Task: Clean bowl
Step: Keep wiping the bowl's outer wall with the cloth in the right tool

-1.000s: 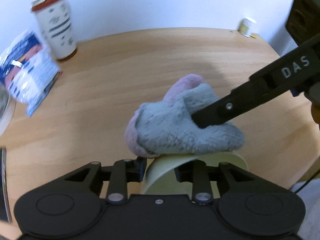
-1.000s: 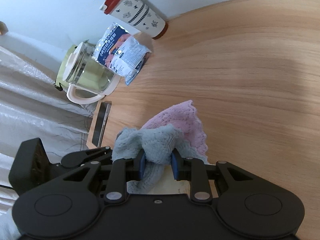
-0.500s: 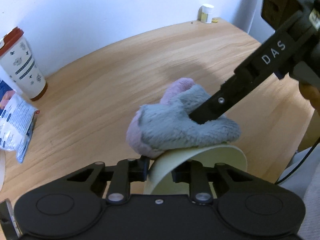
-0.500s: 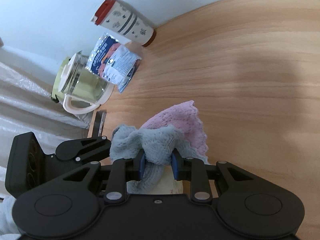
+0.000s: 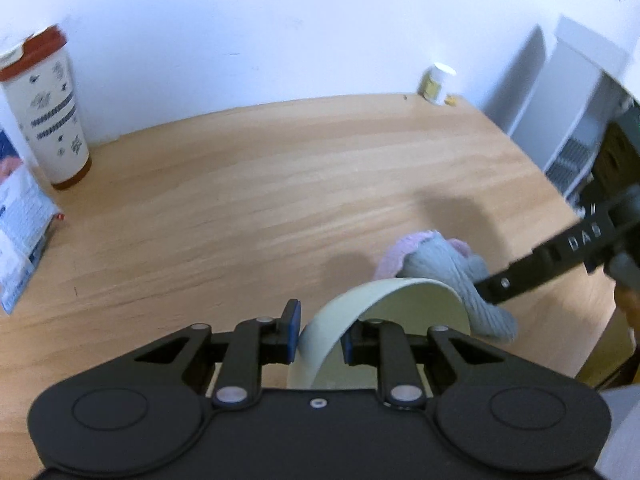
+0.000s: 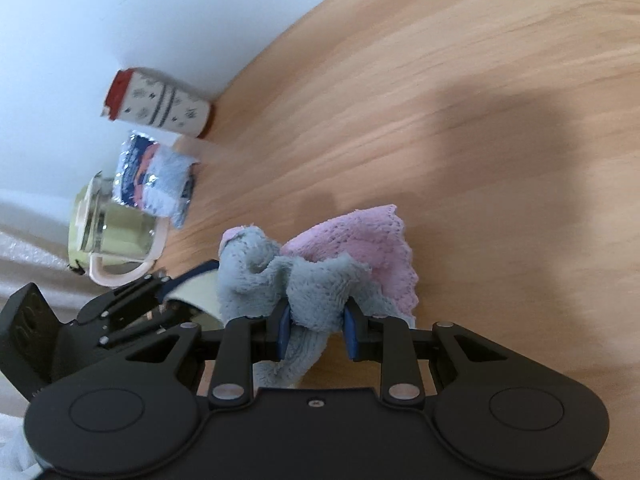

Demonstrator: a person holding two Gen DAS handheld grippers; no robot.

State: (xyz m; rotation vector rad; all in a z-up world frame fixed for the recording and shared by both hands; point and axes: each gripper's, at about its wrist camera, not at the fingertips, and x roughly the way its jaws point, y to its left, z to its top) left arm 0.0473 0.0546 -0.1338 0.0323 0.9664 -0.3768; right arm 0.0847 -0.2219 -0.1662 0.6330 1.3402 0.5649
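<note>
home | wooden table (image 5: 280, 184) — travel mug (image 5: 46, 108), kettle (image 6: 112, 236)

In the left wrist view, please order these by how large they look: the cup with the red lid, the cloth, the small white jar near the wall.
1. Cup with the red lid.
2. Cloth, pinched in the right gripper beside the bowl; partly hidden, so this is unsure.
3. Small white jar, clearly smallest, but also farthest away.

Right tool (image 6: 316, 330) clamped on a grey-and-pink cloth (image 6: 320, 268) over the wooden table (image 6: 460, 120). Left tool (image 6: 160, 284) at lower left, gripping the pale bowl (image 6: 200, 300) by its rim, beside the cloth. Farther back along the wall: red-lidded cup (image 6: 160, 108), foil packet (image 6: 154, 178), glass jug (image 6: 116, 240).
</note>
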